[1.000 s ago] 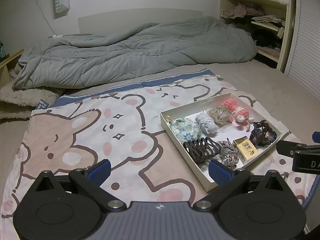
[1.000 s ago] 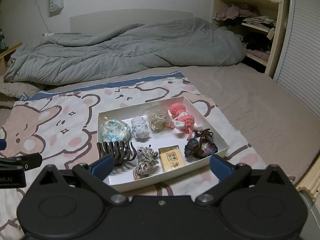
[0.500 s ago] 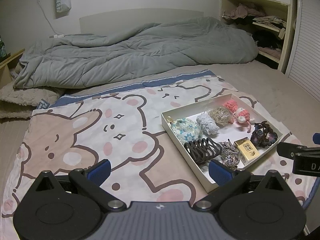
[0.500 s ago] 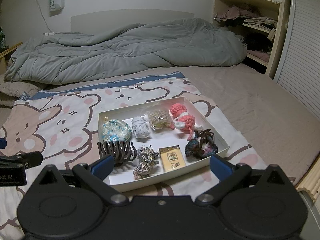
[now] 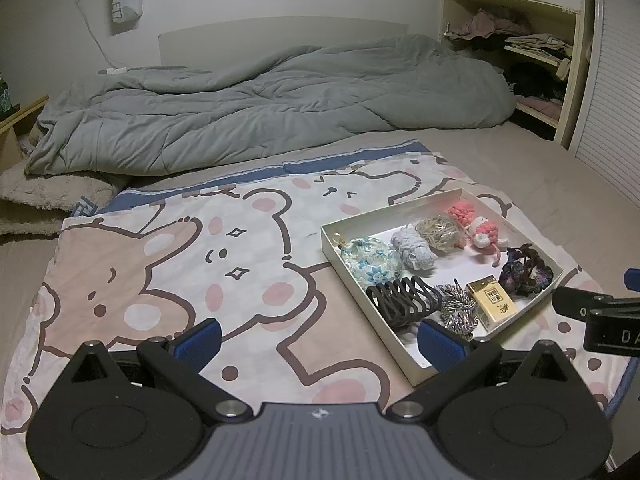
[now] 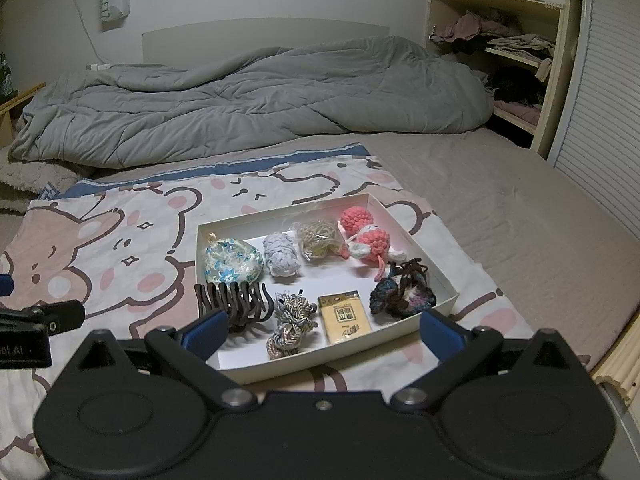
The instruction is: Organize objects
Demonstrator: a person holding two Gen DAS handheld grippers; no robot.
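Observation:
A shallow white box lies on a bear-print cloth spread over the bed. It holds a floral pouch, a grey knit roll, a bag of rubber bands, a pink crochet toy, a dark crochet piece, a yellow card pack, a braided cord and a brown claw clip. My right gripper hovers open over the box's near edge. My left gripper is open above the cloth, left of the box. Both are empty.
A rumpled grey duvet fills the back of the bed. Shelves with folded clothes and a slatted door stand at the right. The bed's right edge is close to the right gripper. A fleece pillow lies far left.
Hardly anything differs: both views shifted very slightly, and both grippers stay open and empty. Nothing in the box moved.

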